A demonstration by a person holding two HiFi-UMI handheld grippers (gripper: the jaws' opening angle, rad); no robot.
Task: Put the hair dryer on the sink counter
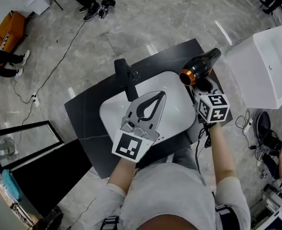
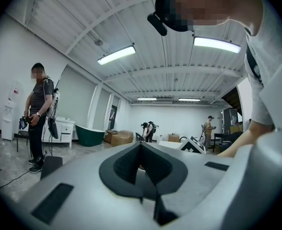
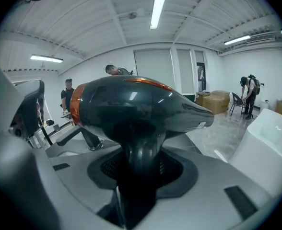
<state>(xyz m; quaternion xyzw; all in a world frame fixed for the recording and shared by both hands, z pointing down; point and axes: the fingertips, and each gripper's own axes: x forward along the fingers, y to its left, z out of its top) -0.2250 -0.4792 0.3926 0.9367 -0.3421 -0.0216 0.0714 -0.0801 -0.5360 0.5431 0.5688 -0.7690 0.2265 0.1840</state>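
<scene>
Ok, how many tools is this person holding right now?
2. The left tool is over the white sink basin, jaws together, nothing between them. The right tool, by the basin's right edge, grips the hair dryer by its handle. None looks hidden.

orange bag (image 1: pixel 7 30) — top left on floor (image 1: pixel 155 18) | white box (image 1: pixel 263 68) — right | cable (image 1: pixel 59 56) across floor

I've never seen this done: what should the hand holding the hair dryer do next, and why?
Probably lower the hair dryer onto the dark counter right of the basin: the right gripper clamps its handle, and it seems to hang above that strip.
</scene>
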